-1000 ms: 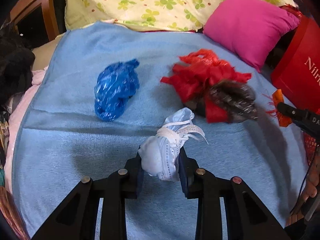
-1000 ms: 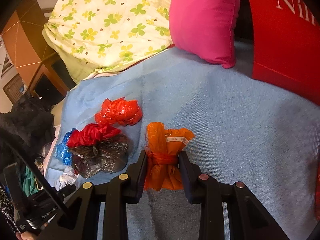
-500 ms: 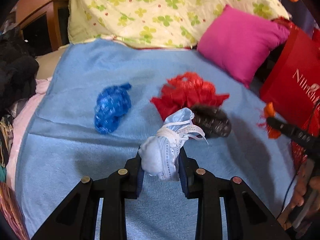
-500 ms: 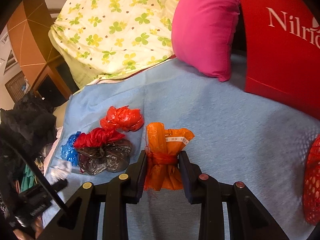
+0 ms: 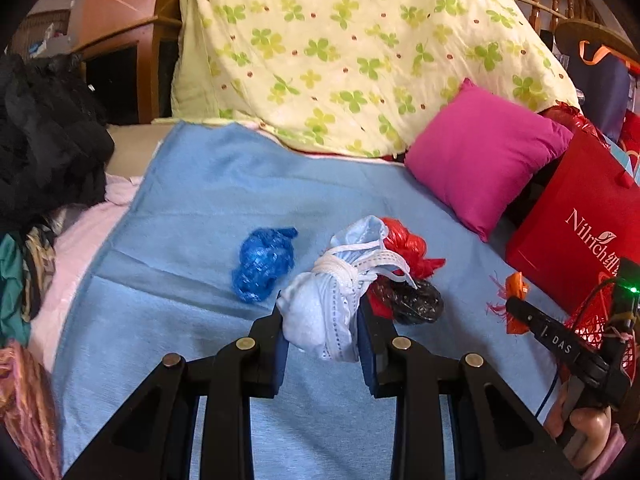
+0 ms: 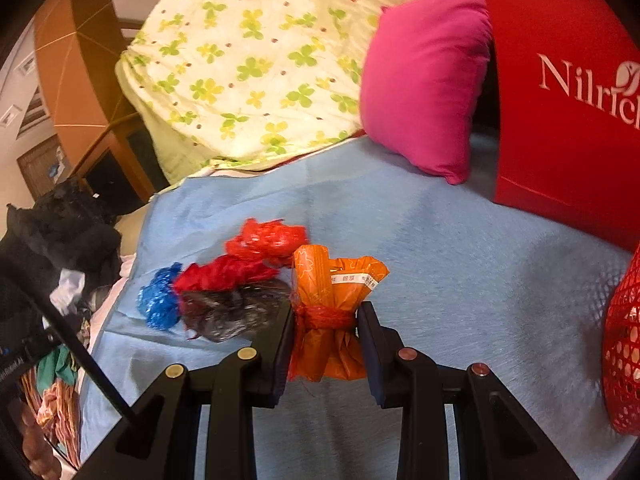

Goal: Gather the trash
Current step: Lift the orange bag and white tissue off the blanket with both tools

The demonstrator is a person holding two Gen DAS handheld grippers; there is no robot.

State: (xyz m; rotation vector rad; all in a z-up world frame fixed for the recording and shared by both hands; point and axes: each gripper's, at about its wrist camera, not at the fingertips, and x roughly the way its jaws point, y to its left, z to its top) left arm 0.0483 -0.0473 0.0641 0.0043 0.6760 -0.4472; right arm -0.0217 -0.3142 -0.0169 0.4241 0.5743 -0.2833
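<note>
From the left wrist, the left gripper [image 5: 320, 328] was clamped on a tied pale-blue mask bundle [image 5: 332, 304], held above the blue blanket [image 5: 200, 200], likely for carrying to the red mesh basket [image 5: 592, 320] at the blanket's right edge.

From the right wrist, the right gripper [image 6: 325, 340] squeezed an orange wrapper bundle [image 6: 328, 312] at its tied waist, above the blanket, with the basket [image 6: 624, 360] near.

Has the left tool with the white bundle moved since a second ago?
Yes. The left tool, shut on the white bundle, has risen: the blue bag and pink pillow look smaller and sit lower in its view.
</note>
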